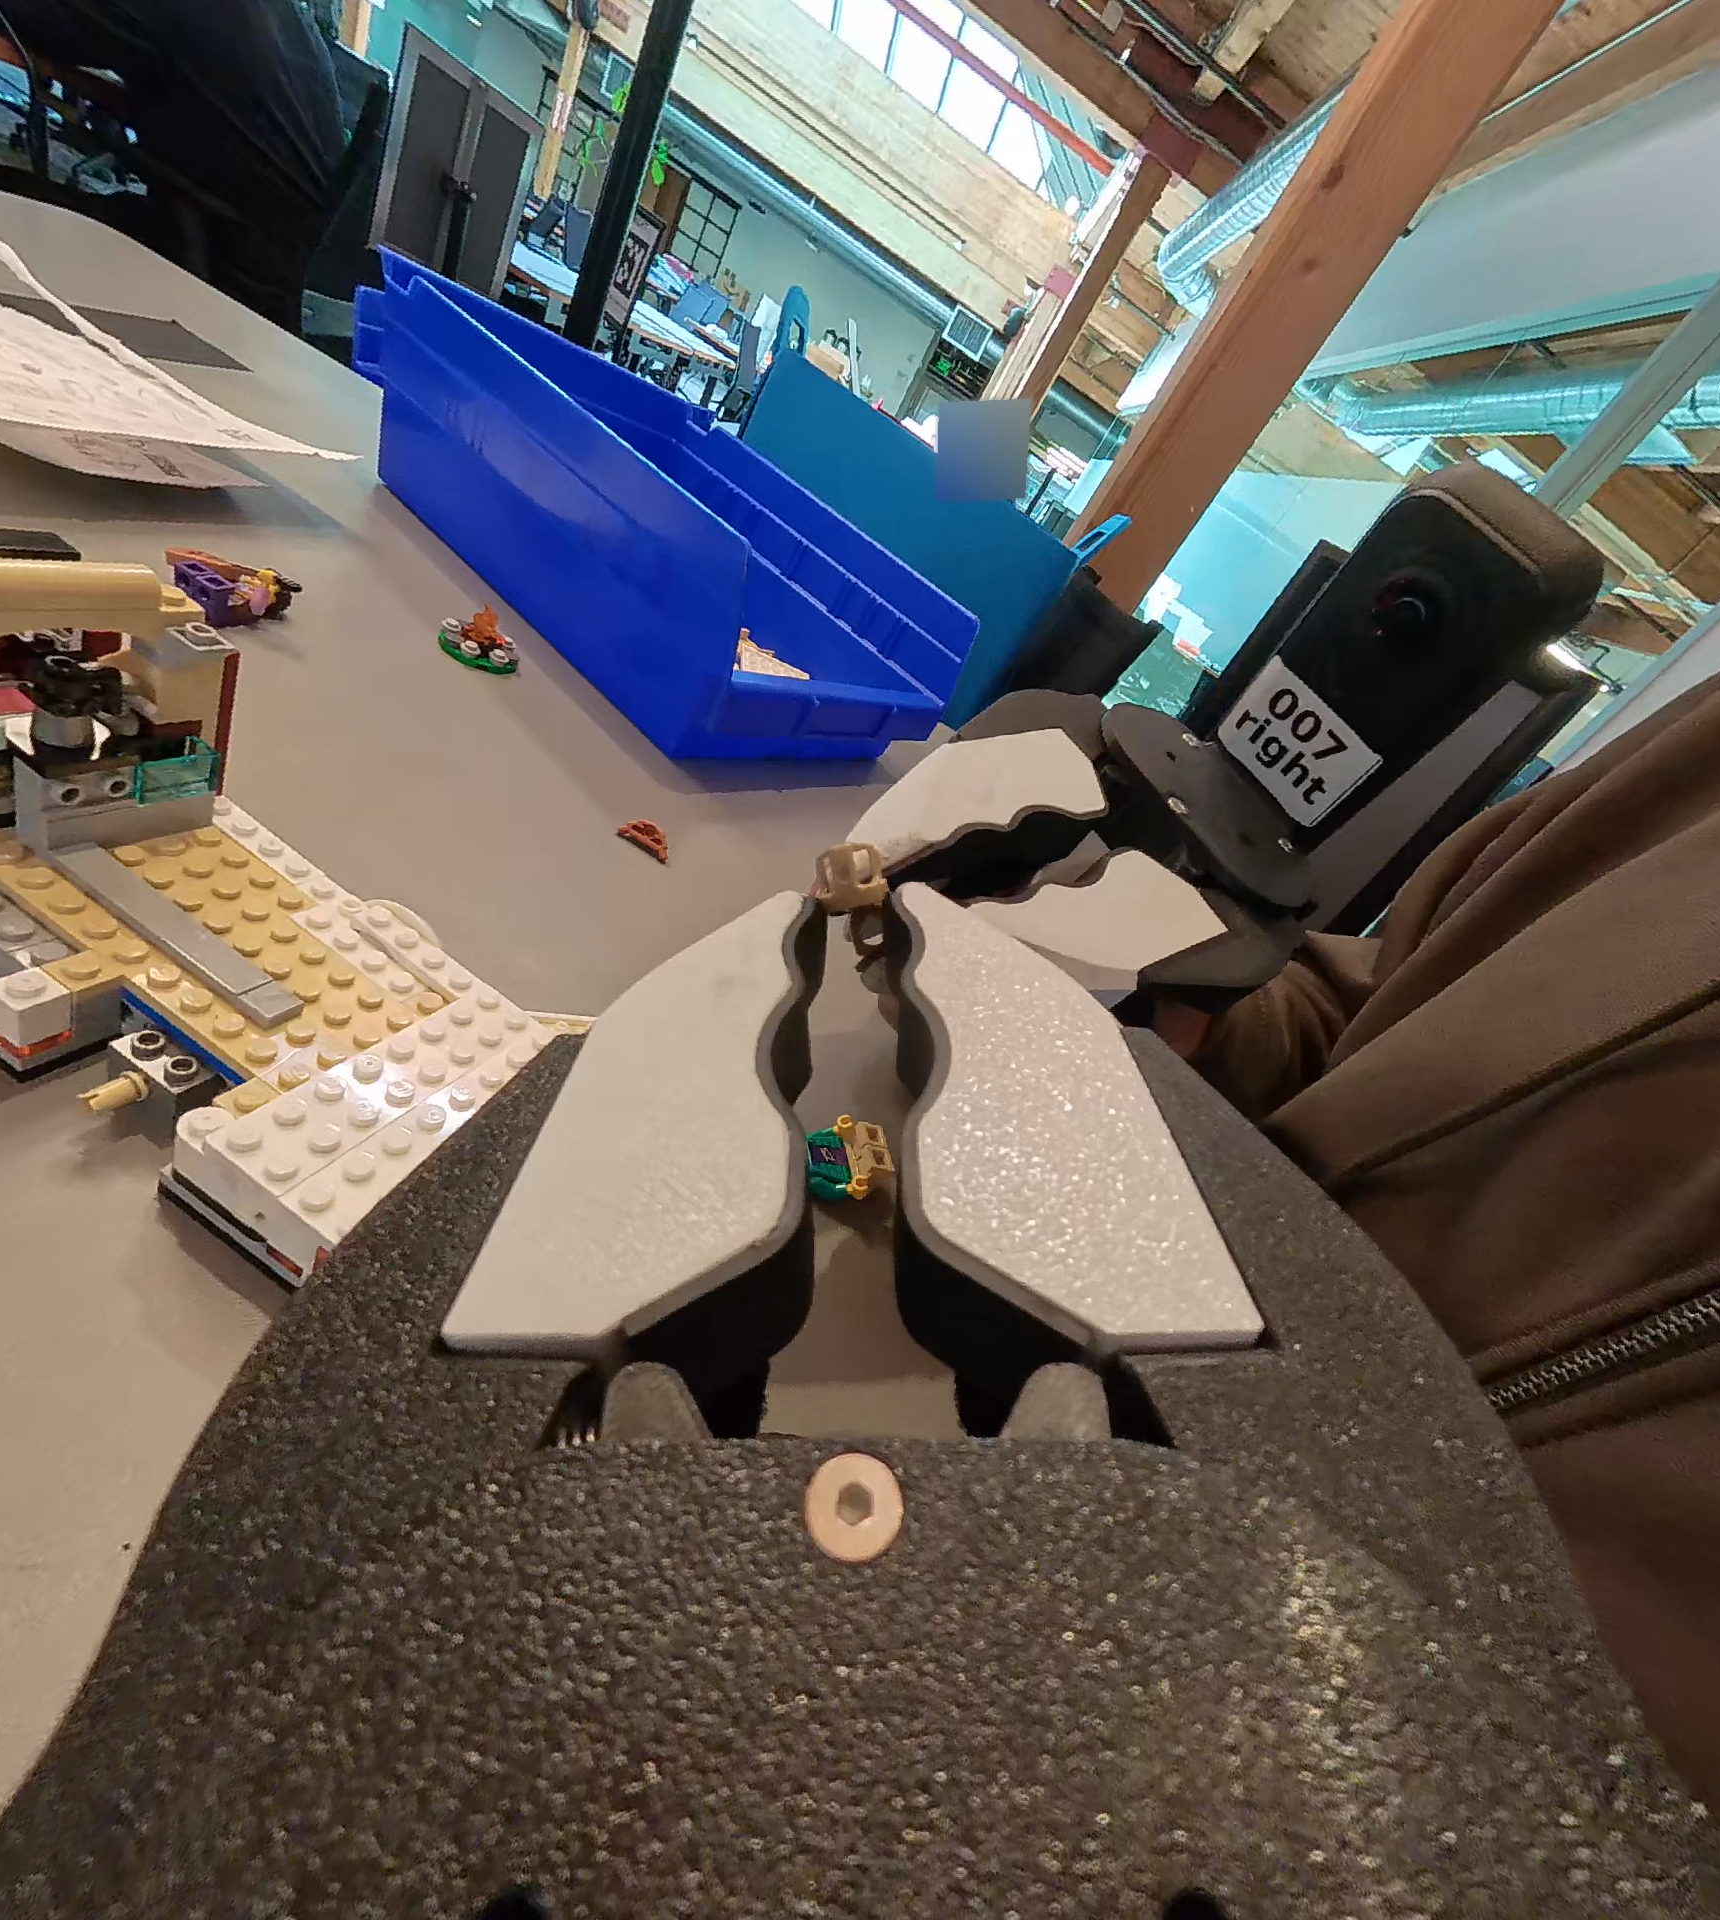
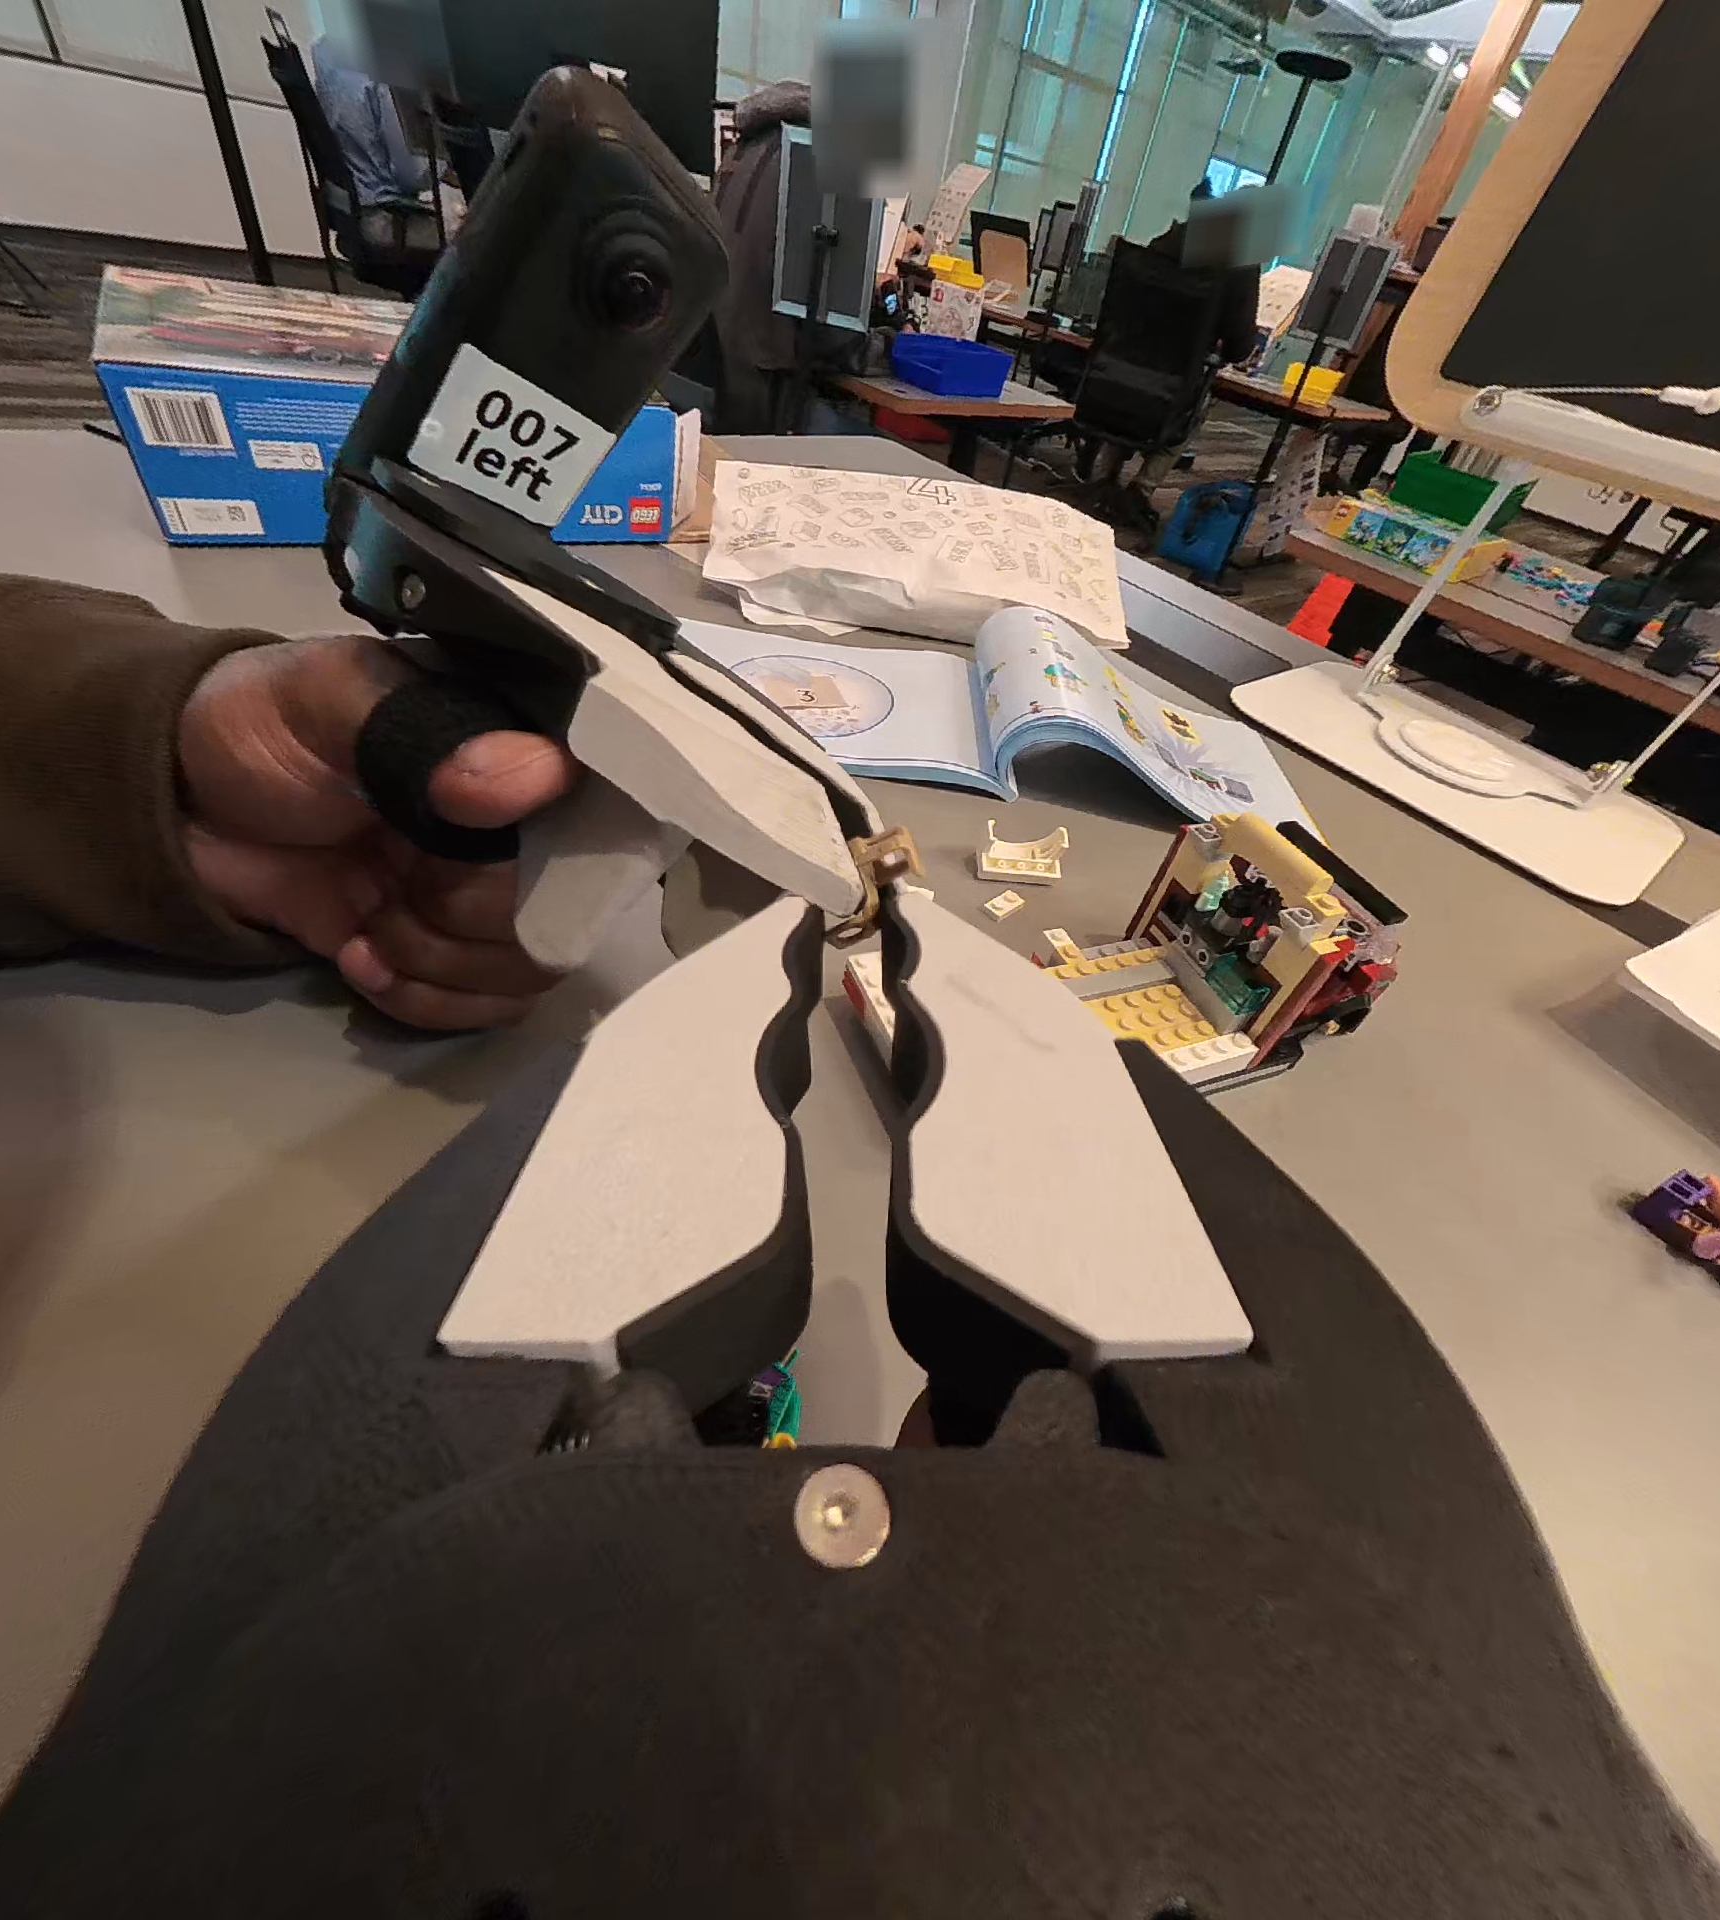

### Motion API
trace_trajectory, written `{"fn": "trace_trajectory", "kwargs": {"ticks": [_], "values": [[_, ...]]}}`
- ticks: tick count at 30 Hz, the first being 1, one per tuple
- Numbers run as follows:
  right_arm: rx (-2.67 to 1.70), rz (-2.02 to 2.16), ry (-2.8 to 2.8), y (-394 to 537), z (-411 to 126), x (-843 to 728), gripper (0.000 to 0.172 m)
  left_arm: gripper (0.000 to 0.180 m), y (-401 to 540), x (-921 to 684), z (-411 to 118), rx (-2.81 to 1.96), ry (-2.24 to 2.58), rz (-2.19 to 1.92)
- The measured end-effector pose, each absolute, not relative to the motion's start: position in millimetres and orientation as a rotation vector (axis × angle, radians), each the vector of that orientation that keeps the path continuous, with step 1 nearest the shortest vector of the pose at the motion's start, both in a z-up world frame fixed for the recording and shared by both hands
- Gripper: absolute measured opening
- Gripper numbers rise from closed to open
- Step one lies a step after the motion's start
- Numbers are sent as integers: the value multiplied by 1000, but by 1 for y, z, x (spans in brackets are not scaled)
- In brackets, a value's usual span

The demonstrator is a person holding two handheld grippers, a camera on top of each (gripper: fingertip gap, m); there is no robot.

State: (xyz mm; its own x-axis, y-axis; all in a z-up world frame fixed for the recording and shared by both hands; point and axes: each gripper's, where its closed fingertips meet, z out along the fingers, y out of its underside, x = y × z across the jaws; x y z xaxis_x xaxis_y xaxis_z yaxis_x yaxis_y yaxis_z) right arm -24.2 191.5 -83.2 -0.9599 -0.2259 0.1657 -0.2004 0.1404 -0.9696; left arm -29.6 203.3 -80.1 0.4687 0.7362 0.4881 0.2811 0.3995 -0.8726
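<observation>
Above the grey counter (image 1: 482,831), both claws meet on one small tan brick piece (image 1: 851,883). Far left in the left wrist view sits a tan-and-white brick build (image 1: 160,935); a blue bin (image 1: 627,540) lies farther back, centre. L claw (image 1: 854,914) is nearly closed, tips pinching the piece's lower part. R claw (image 2: 856,920), coming in from the right, is clamped on the same piece (image 2: 887,857) too. A green minifig torso (image 1: 848,1158) lies on the counter under the L claw.
</observation>
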Motion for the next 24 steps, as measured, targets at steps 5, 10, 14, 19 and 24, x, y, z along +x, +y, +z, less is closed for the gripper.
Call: {"fn": "trace_trajectory", "kwargs": {"ticks": [5,10,14,19,24], "values": [[-389,-1997,2350,198,-82,-35,10,14,201,-29,-78,-1153,-1092,399],[-216,-2080,2488,223,-74,-99,10,15,197,-28,-75,-1118,-1083,395],[217,-2208,2717,273,-61,-208,10,15,200,-28,-76,-1143,-1079,394],[502,-2046,2851,311,-78,-264,27,15,203,-28,-78,-1161,-1080,389],[11,-1776,2736,277,-111,-183,32,15,200,-29,-81,-1194,-1101,408]]}}
